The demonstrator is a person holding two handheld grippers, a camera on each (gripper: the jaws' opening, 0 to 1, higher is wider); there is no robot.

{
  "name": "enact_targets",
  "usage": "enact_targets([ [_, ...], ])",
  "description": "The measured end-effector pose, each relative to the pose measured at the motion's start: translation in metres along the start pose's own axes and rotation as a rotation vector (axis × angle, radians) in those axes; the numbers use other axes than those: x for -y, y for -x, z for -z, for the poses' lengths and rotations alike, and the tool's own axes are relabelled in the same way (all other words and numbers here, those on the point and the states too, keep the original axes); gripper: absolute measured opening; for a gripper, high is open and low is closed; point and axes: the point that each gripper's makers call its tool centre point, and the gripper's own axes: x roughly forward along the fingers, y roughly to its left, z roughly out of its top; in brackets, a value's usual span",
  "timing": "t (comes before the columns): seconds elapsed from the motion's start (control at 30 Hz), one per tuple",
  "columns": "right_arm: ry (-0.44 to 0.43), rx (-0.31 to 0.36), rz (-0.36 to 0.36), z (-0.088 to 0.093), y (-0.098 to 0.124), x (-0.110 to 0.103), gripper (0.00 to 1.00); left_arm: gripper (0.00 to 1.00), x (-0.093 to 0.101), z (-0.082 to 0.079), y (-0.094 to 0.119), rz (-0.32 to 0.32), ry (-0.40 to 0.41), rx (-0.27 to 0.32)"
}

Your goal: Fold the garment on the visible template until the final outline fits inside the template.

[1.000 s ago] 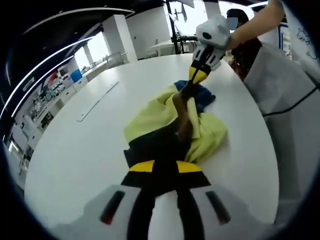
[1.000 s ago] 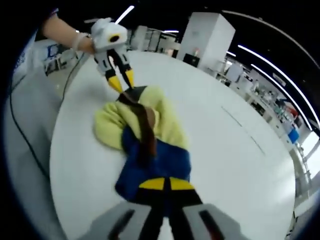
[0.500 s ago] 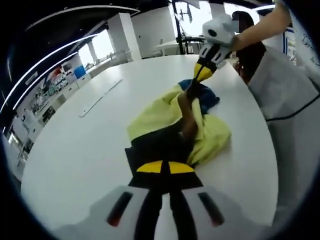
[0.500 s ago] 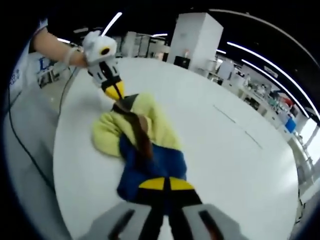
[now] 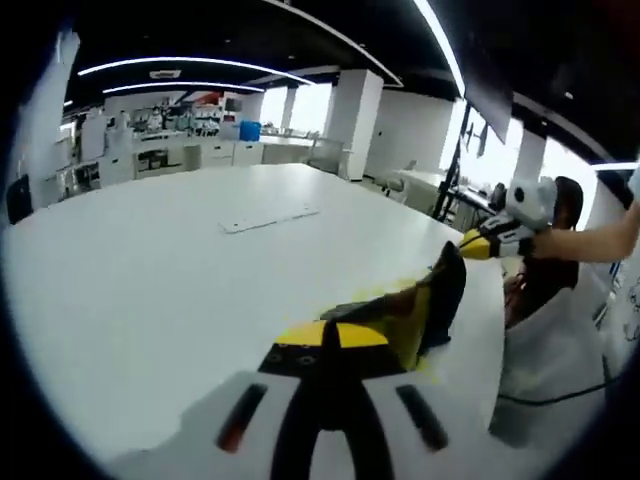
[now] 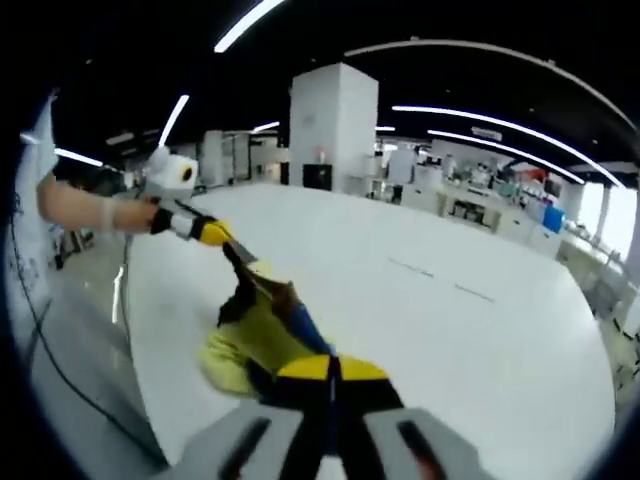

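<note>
1. The garment is soft, light cloth in yellow, blue and brown. It sags and bunches between my two holds, so I judge it will drape, not hold an edge.
2. It sits left of centre in the right gripper view, partly raised off the white surface, with its yellow bulk resting near the surface's edge.
3. My right hand-held gripper has its jaws closed on one end of the cloth.
4. My left hand-held gripper is likewise closed on the opposite end.
5. Both are held low and nearly level, pulling apart. Corners or seams look best to grip.
6. I cannot make out any template outline.
</note>
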Motion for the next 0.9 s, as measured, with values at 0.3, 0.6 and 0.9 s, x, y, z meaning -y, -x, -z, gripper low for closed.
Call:
enact_targets([
  [0.3,-0.054,0.207,-0.01,-0.081,0.044,-0.01,0.0,0.0,0.016,-0.068,0.034,-0.008,0.0,0.162],
  [0.6,-0.075,0.393,-0.034,-0.153,0.084,-0.02,0.0,0.0,0.036,-0.12,0.067,0.007,-0.022,0.263],
  [0.9,-0.179,0.357,-0.035,-0.14,0.032,0.012,0.0,0.0,0.002,-0.104,0.029,-0.014,0.026,0.195],
])
